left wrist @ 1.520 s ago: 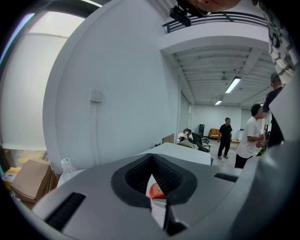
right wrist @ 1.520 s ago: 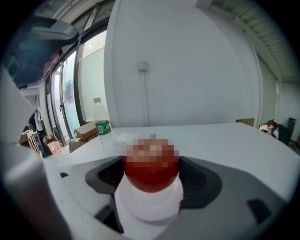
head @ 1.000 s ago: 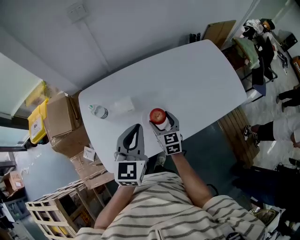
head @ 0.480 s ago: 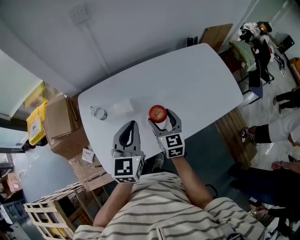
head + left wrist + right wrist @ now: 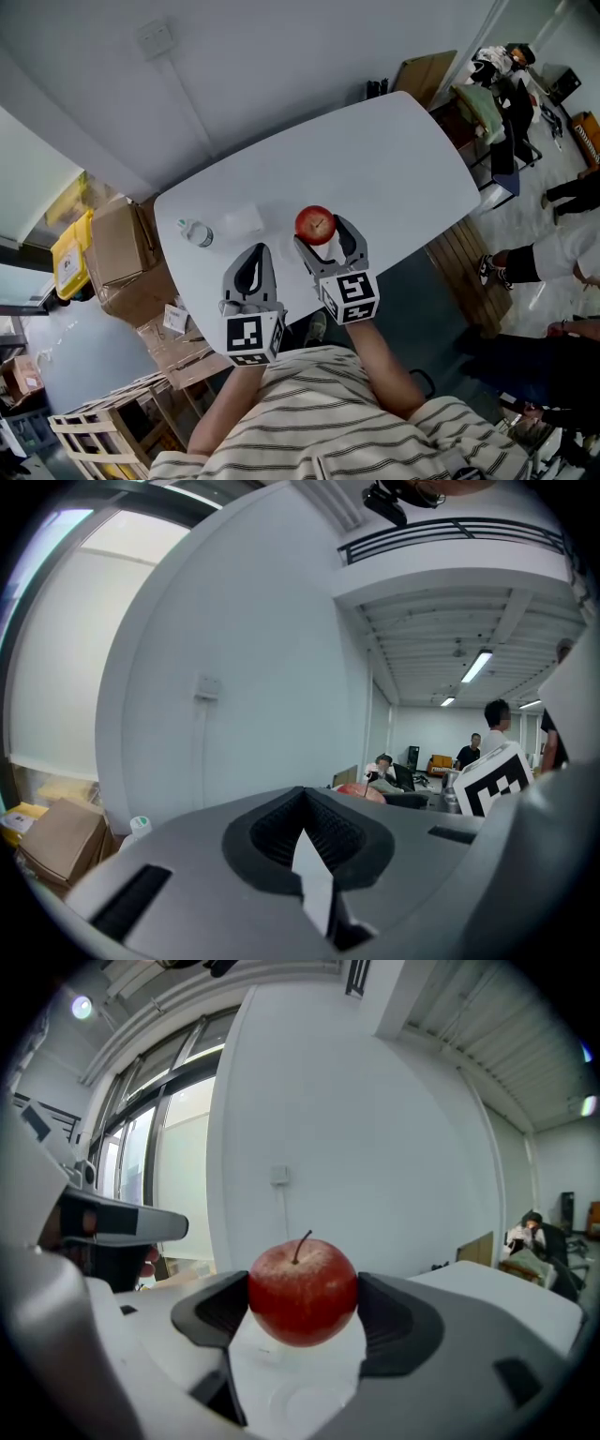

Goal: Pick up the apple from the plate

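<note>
Right claw clamps the apple — its own view shows the plate beneath; left claw closed, empty.

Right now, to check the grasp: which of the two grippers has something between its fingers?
The right gripper: its fingers clamp the round red apple. The left gripper is shut on nothing.

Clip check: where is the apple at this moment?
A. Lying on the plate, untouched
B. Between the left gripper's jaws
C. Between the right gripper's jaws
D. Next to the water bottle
C. In the right gripper view the apple sits between the jaws of the right gripper, with both pads touching its sides.
</note>
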